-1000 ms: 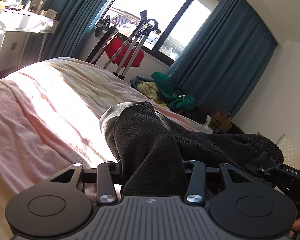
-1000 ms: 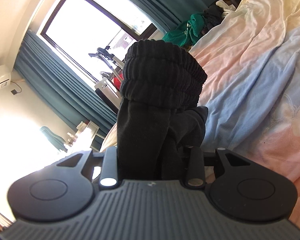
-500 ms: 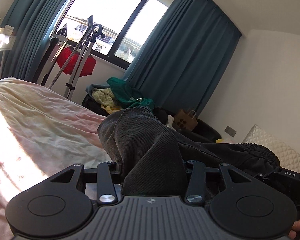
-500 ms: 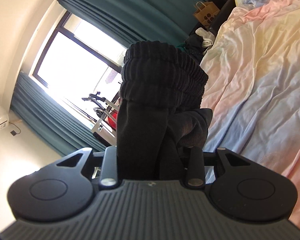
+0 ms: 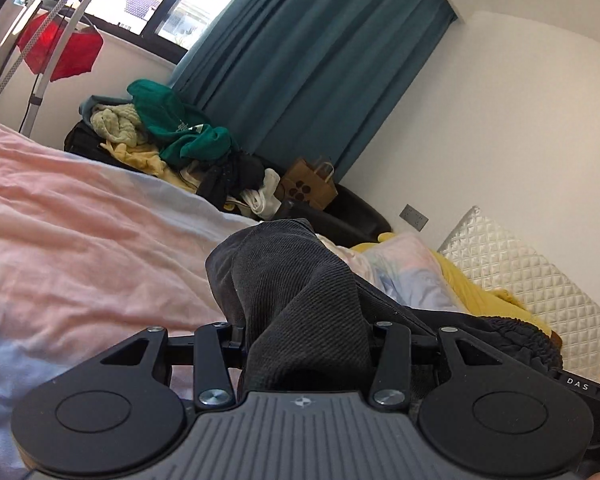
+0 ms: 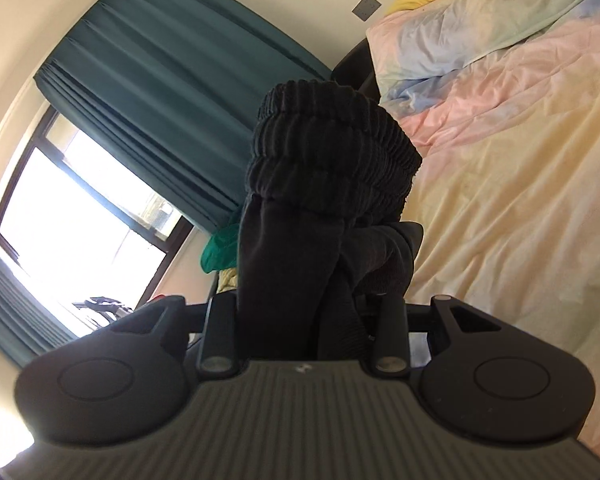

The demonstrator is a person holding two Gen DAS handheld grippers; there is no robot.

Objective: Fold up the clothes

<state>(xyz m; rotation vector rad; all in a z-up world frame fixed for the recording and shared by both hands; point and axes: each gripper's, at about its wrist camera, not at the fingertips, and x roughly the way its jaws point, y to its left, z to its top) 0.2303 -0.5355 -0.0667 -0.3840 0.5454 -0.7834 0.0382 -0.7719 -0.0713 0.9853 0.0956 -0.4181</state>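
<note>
You hold a pair of dark pants (image 5: 300,292) in both grippers, up above the bed (image 5: 80,248). Your left gripper (image 5: 306,344) is shut tight on one end of the pants, where the cloth is dark grey and ribbed. That cloth bunches up in a lump right in front of the gripper and sticks out past its fingers. From there the pants stretch off to the right, and the stretchy, crinkled waistband (image 5: 520,340) shows near the right edge of the left wrist view, close to your other tool marked "DAS".

Your right gripper (image 6: 300,320) is clamped on the pants (image 6: 328,200) too. It grips them just under the waistband (image 6: 332,140), which stands up thick and wrinkly above the fingers. A small fold of the cloth pokes out on the right side of the grip. The cloth fills the gap between the fingers of both grippers, so no space shows there.

The bed sheet (image 6: 520,160) under the pants is pink, pale yellow and light blue, and it is full of creases. At the head end of the bed there is a yellow cloth (image 5: 480,284) and a white quilted pillow (image 5: 520,264).

Past the far side of the bed sits a heap of clothes (image 5: 168,136), with a green top lying on it. A brown paper bag (image 5: 312,186) stands just beside the heap. Teal curtains (image 5: 320,60) hang by the window (image 6: 72,216).
</note>
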